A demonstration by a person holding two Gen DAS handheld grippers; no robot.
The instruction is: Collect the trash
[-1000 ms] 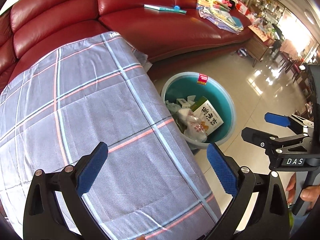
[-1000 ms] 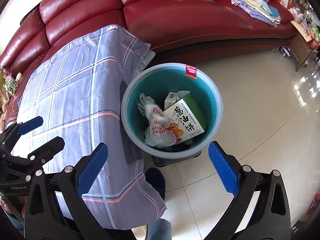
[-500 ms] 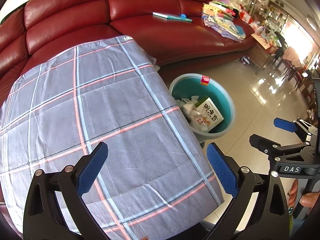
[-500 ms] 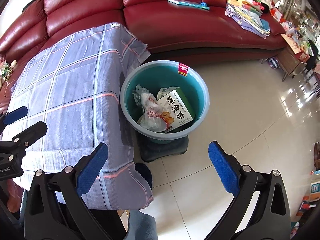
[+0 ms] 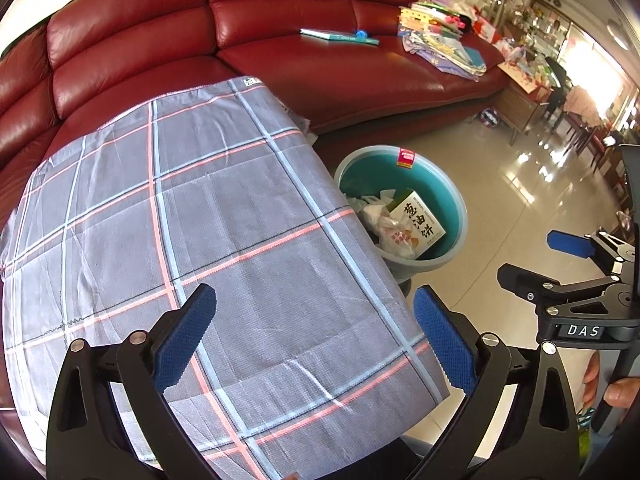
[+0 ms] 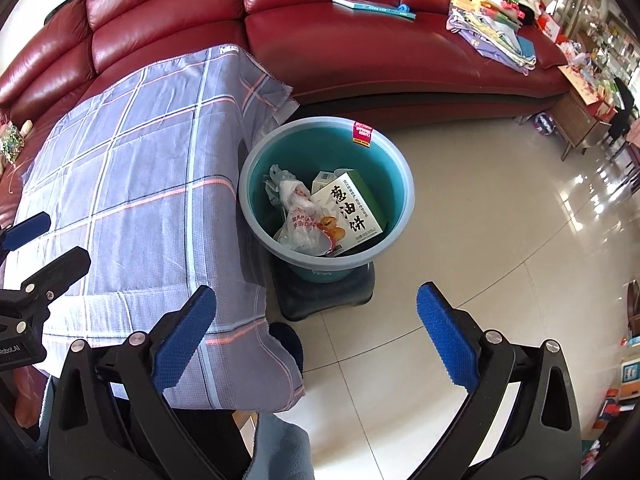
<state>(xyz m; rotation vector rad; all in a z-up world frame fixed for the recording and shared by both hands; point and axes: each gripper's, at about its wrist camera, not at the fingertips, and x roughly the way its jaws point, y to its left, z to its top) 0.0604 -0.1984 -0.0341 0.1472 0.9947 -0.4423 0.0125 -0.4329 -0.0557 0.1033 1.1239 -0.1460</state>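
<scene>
Both grippers stand with their blue-padded fingers spread wide and nothing between them. Left gripper (image 5: 314,338) hangs over the checked cloth (image 5: 192,216), its left pad (image 5: 184,340) above the grey weave and its right pad (image 5: 444,344) over the cloth's near right edge. Right gripper (image 6: 316,336) hangs over the pale tiled floor (image 6: 500,208), its left pad (image 6: 184,338) above the hanging corner of the cloth and its right pad (image 6: 446,338) over bare tile.

Beyond the right gripper, the bin (image 6: 256,160) stands on a dark base (image 6: 320,300), just beside the cloth's right edge. The trash lies inside it: a green and white box (image 6: 352,212) leaning against the far right wall, a crumpled plastic bag (image 6: 300,220) to its left touching the box, and a smaller carton (image 6: 324,178) behind them. A red label (image 6: 362,134) hangs over the bin's far rim.

From the left wrist view the right gripper shows at the right edge, with fingertips of a hand (image 5: 620,394) on its handle. A red leather sofa (image 6: 360,48) curves behind the cloth and bin, bearing a thin book (image 6: 374,7) and a heap of folded things (image 6: 492,36).
</scene>
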